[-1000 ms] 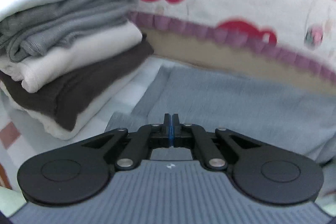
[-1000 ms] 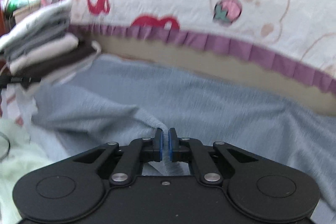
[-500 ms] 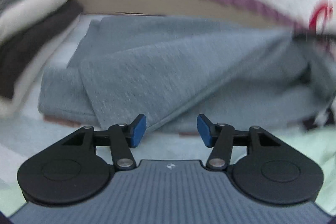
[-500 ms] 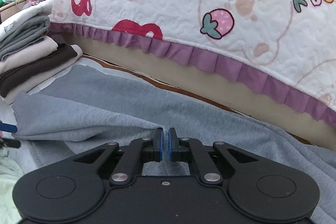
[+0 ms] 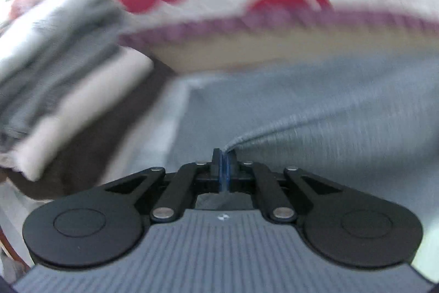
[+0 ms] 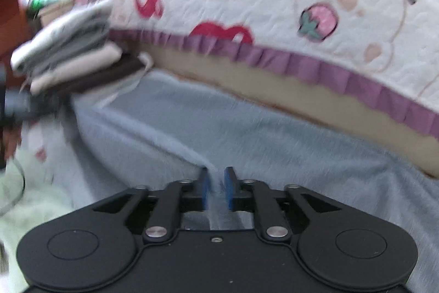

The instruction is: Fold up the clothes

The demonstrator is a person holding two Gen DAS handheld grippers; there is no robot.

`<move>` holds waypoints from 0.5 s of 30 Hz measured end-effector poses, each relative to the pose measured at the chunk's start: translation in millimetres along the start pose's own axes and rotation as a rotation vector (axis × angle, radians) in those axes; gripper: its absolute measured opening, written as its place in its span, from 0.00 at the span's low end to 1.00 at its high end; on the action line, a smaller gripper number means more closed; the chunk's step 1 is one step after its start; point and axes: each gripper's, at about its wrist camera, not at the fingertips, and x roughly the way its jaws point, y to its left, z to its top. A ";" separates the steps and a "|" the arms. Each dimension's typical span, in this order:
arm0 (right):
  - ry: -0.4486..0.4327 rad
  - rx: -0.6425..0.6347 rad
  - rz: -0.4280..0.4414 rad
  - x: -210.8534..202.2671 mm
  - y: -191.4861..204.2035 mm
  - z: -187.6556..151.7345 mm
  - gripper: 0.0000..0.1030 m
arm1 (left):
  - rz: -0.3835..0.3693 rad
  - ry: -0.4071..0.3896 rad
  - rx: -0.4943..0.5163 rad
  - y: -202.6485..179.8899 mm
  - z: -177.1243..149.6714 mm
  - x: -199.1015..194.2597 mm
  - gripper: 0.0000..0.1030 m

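A grey garment [image 5: 315, 106] lies spread on the bed, also seen in the right wrist view [image 6: 247, 133]. My left gripper [image 5: 224, 158] is shut on a fold edge of the grey garment, which rises to the right from the pads. My right gripper [image 6: 217, 186] has its jaws slightly apart, with a ridge of the grey cloth between the blue pads [image 6: 204, 188]. Both views are blurred by motion.
A stack of folded clothes [image 5: 63, 89] in white, grey, cream and dark brown stands at the left, also in the right wrist view [image 6: 74, 56]. A quilt with red bears and a purple frill [image 6: 274, 4] runs behind. Pale green fabric [image 6: 30, 197] lies at lower left.
My left gripper was open half a second ago and has shut on the garment's edge, swinging back toward the stack. My right gripper's jaws have parted slightly around the cloth.
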 end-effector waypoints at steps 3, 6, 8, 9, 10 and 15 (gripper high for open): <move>0.126 -0.075 -0.113 13.4 19.7 -35.7 0.44 | 0.035 -0.064 -0.015 3.0 2.3 -6.7 0.02; 0.211 -0.126 -0.214 16.3 30.5 -65.1 0.49 | 0.033 -0.110 -0.004 1.9 4.5 -13.9 0.02; 0.223 -0.152 -0.312 12.3 34.0 -76.8 0.56 | 0.032 -0.144 -0.006 1.1 8.4 -18.7 0.02; 0.228 -0.165 -0.361 10.3 35.4 -82.2 0.52 | 0.034 -0.168 -0.004 0.6 13.0 -19.9 0.02; 0.228 -0.168 -0.399 7.9 32.9 -80.5 0.42 | 0.035 -0.192 -0.001 0.0 18.2 -21.1 0.02; -0.009 -0.128 -0.486 -36.9 27.1 -39.9 0.03 | 0.025 -0.459 -0.039 26.0 54.5 -46.3 0.02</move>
